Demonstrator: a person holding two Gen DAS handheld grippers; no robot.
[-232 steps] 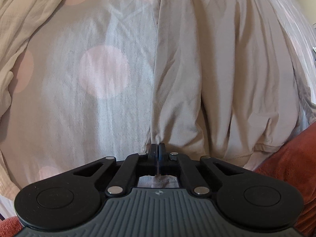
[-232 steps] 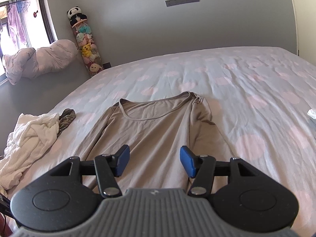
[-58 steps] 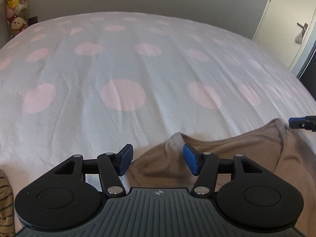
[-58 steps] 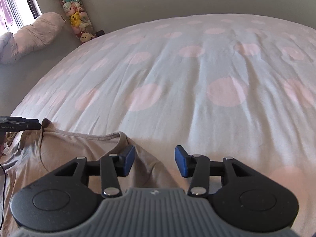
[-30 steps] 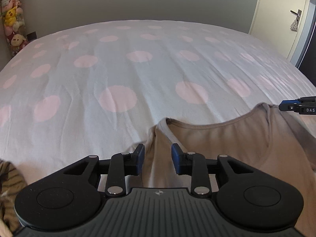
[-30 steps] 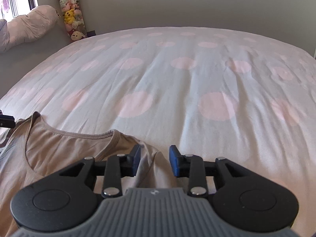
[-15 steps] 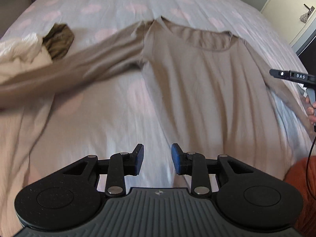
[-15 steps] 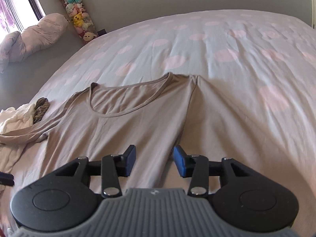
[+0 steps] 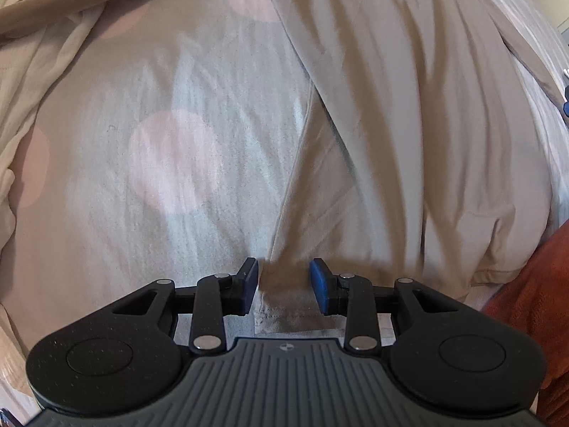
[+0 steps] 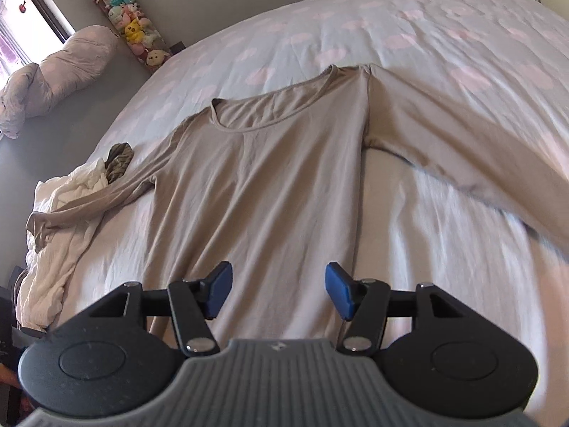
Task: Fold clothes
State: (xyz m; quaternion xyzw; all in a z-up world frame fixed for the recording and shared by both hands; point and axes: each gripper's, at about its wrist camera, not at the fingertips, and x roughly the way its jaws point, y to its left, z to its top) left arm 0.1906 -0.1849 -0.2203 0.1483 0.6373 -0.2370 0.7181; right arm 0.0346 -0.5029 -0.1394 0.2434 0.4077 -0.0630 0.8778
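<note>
One bed [image 10: 444, 28] is carrying one beige shirt [image 10: 270, 178], lying flat, two sleeves spread. One white heap [image 10: 60, 220] is sitting left. The right tool [image 10: 278, 290] is spreading, empty; the left tool [image 9: 283, 286] is hanging part-spread over the hem corner, not pinching.

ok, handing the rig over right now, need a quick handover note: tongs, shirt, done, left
Left tongs: open, nothing pinched, over the shirt's lower left hem corner.
Right tongs: opening, empty, above the lower body near its right side edge.
Taupe long-sleeve shirt: flat on the spotted bed, neckline far, both sleeves spread; left sleeve lies over the white clothes pile.
Done: laid out.
Left: all folds.
</note>
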